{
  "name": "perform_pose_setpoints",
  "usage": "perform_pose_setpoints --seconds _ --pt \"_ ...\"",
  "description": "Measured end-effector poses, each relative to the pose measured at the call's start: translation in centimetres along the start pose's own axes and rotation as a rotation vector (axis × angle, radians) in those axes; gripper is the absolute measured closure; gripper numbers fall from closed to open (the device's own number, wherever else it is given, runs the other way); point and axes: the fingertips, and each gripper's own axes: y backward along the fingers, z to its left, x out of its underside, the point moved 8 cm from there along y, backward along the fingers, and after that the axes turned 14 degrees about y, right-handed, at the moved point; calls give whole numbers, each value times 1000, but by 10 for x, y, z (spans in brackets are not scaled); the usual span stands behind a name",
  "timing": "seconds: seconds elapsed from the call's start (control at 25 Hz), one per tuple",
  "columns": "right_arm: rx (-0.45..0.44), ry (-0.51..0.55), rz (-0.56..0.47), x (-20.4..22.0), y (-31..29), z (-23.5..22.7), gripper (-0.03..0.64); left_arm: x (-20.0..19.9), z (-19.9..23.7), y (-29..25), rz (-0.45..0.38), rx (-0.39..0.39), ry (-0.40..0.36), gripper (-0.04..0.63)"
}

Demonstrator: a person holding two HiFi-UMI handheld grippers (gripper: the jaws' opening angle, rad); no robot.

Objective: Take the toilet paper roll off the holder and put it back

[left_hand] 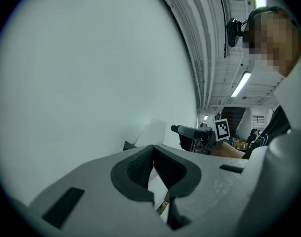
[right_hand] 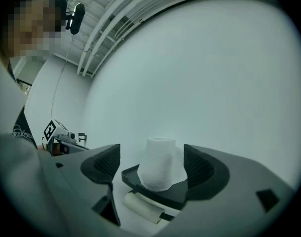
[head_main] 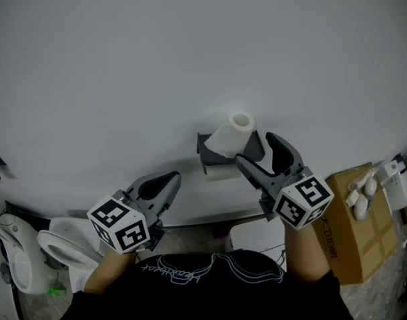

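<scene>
right gripper [head_main: 255, 149] fingers wide apart, framing the upright toilet paper roll [head_main: 231, 133] on the holder [head_main: 204, 145] without touching; left gripper [head_main: 169, 181] fingers together, empty.

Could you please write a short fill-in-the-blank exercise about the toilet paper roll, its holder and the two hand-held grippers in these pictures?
1. The toilet paper roll stands ___ on top of the dark holder.
2. The jaws of the right hand-held gripper are ___, one on each side of the roll.
3. The jaws of the left hand-held gripper are ___, with nothing between them.
4. The holder is fixed to a white ___.

Missing words: upright; open; shut; wall
</scene>
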Motion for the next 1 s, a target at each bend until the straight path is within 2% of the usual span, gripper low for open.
perform_pose_setpoints --seconds 0.4,0.8,1.0 --pt "45 33 105 10 -35 -15 224 -14 38 -33 45 85 3 591" --pt "23 47 189 19 -62 -11 235 -18 60 -52 72 143 11 591" --pt "19 51 209 19 -69 -10 273 -20 67 -56 77 156 13 591"
